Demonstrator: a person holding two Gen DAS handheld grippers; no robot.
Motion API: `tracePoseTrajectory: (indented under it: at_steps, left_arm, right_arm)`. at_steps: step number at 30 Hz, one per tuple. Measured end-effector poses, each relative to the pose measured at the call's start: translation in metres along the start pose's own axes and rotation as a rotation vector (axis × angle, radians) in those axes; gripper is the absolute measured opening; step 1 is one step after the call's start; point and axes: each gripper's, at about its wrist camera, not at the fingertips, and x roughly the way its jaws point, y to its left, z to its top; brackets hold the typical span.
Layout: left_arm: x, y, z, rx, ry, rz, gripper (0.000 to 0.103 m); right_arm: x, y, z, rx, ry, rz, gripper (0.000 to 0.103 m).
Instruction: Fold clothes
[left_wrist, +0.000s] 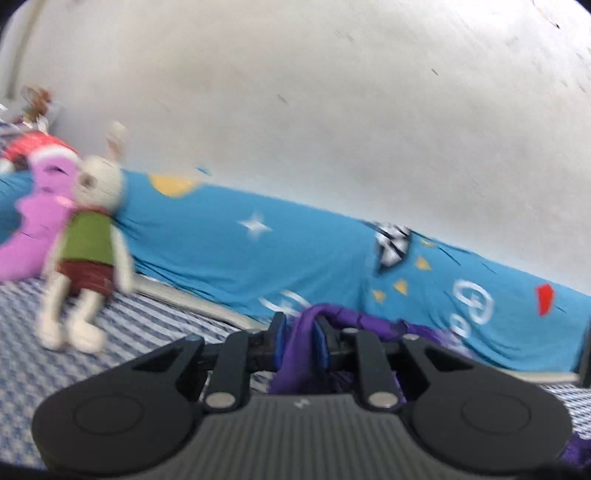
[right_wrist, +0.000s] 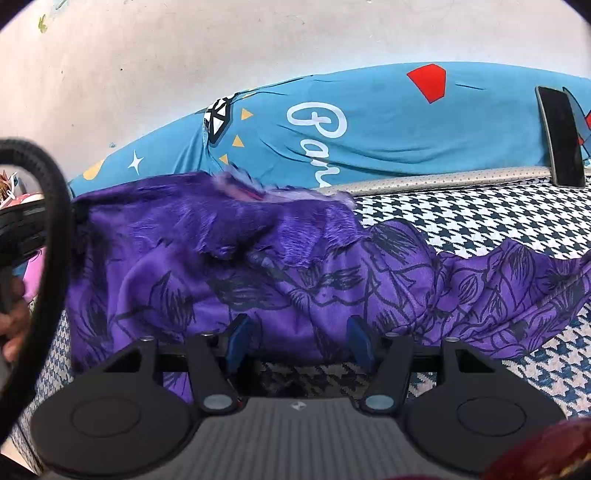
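Note:
A purple garment (right_wrist: 280, 266) with a black flower print lies crumpled on the houndstooth bed cover (right_wrist: 480, 218). My left gripper (left_wrist: 300, 339) is shut on a bunched edge of the purple garment (left_wrist: 295, 354), which hangs down between its blue pads. In the right wrist view my right gripper (right_wrist: 300, 343) stands open, its blue fingers (right_wrist: 360, 341) spread just above the near edge of the cloth with nothing between them. The left gripper's body (right_wrist: 26, 229) and a hand show at the left edge of that view.
A long blue printed pillow (right_wrist: 369, 125) runs along the white wall. A black phone (right_wrist: 559, 136) leans against it at the right. A plush rabbit (left_wrist: 88, 251) and a pink plush (left_wrist: 40, 221) sit at the left. A black cable (right_wrist: 55, 240) loops at the left.

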Motion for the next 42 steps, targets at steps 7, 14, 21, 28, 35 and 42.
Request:
tracePoseTrajectory:
  at_steps: [7, 14, 21, 28, 35, 42]
  left_arm:
    - [-0.033, 0.057, 0.008, -0.061, -0.02, 0.147, 0.015]
    - [-0.021, 0.085, -0.005, -0.212, 0.141, 0.052, 0.022]
    - [-0.003, 0.071, -0.014, -0.221, 0.221, -0.069, 0.065]
    - [0.037, 0.062, -0.027, -0.311, 0.343, -0.173, 0.081]
    - [0.073, 0.06, -0.04, -0.376, 0.446, -0.202, 0.087]
    - [0.096, 0.053, -0.044, -0.373, 0.478, -0.212, 0.092]
  right_arm:
    - [-0.006, -0.007, 0.003, 0.013, -0.019, -0.016, 0.058]
    - [-0.016, -0.025, 0.008, 0.079, -0.084, -0.036, 0.059]
    - [-0.011, -0.036, 0.015, 0.128, -0.081, -0.064, 0.065]
    - [-0.006, -0.035, 0.018, 0.122, -0.069, -0.059, 0.069]
    - [0.0, -0.038, 0.019, 0.105, -0.061, -0.049, 0.075]
    - [0.019, -0.041, 0.026, 0.078, -0.07, -0.033, 0.081]
